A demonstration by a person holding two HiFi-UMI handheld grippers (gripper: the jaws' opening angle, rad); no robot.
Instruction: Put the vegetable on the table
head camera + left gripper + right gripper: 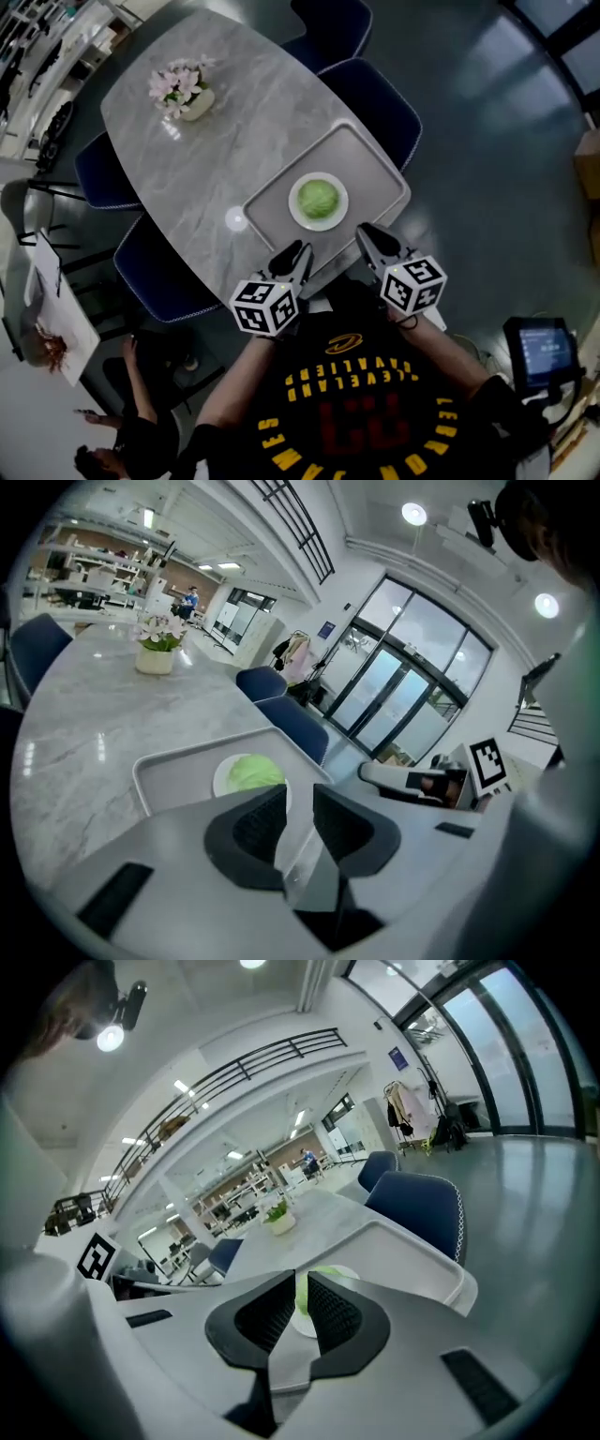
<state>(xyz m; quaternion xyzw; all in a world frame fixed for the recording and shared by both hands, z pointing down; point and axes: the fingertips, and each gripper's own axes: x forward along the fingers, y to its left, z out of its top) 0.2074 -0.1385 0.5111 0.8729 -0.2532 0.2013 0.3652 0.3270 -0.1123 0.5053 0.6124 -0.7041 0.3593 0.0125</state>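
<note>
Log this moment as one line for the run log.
phase: before grasp | cabbage: on plate in tray | left gripper: empty, jaws slightly apart | right gripper: empty, jaws slightly apart

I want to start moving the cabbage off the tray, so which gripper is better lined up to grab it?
Probably the right. The right gripper has the cabbage framed in its narrow jaw gap; for the left gripper it sits left of the gap. Both are empty.

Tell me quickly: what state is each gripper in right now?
Left gripper: open a little, holding nothing.
Right gripper: open a narrow gap, holding nothing.
</note>
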